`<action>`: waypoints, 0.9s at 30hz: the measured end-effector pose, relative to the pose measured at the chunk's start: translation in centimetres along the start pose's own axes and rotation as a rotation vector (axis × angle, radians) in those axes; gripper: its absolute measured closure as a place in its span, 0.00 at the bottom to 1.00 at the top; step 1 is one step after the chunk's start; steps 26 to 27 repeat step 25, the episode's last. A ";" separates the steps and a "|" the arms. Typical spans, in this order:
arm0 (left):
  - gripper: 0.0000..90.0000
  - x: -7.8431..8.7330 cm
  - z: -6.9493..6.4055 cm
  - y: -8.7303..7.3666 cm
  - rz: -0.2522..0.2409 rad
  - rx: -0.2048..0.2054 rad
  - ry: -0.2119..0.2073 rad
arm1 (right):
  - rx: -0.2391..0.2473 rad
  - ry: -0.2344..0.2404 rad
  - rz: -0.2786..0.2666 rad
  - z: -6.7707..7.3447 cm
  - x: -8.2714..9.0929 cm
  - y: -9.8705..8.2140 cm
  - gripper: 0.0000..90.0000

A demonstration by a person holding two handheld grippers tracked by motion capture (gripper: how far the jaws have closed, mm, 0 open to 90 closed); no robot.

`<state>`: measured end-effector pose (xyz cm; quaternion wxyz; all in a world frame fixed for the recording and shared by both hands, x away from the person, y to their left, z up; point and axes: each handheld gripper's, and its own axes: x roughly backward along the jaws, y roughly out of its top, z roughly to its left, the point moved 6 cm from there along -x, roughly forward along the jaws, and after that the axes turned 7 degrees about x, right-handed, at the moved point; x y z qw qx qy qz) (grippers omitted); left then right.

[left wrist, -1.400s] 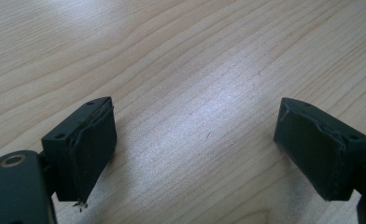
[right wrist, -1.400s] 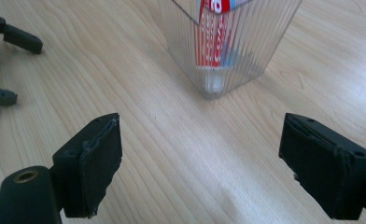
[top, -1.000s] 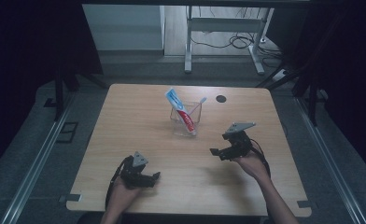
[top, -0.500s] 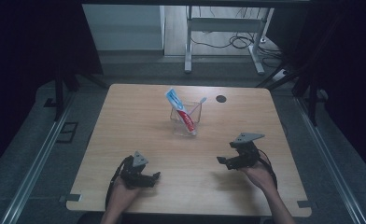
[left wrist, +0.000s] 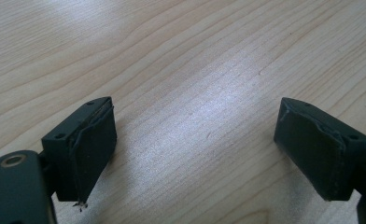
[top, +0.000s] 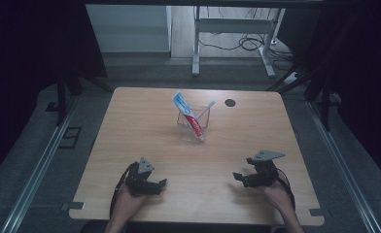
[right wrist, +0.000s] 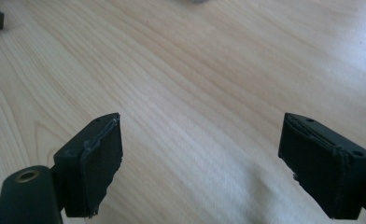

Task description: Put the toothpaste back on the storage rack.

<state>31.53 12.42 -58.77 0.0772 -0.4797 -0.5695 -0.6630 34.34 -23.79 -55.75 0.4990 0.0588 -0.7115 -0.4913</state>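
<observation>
A clear plastic cup (top: pixel 193 127) stands near the middle of the wooden table (top: pixel 130 126). A red, white and blue toothpaste tube (top: pixel 186 112) and a toothbrush (top: pixel 204 110) lean in it. My left gripper (top: pixel 160 184) rests low at the front left, held by a hand, jaws wide apart over bare wood (left wrist: pixel 195 126). My right gripper (top: pixel 237 177) sits at the front right, held by the other hand, also open with nothing between its pads (right wrist: pixel 102 163). Both grippers point toward the table's middle, well short of the cup.
A dark round hole (top: pixel 230 103) lies in the tabletop behind and right of the cup. A metal desk frame (top: pixel 232 39) and cables stand on the floor beyond the table. Rails run along the floor on both sides.
My right gripper has moved toward the table's front edge and lower, away from the cup. The left gripper has stayed put.
</observation>
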 end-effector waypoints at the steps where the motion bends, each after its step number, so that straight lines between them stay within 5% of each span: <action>1: 0.15 0.0 0.0 0.0 0.000 -0.001 0.000 | 0.000 0.000 0.003 0.0 0.0 -0.3 0.15; 12: 0.15 0.0 0.0 0.0 -0.002 0.005 0.000 | -0.028 -0.014 0.019 0.2 0.3 -2.9 0.15; 27: 0.15 0.0 0.0 0.0 0.002 0.001 0.000 | 0.030 -0.066 0.055 0.6 0.4 -3.8 0.13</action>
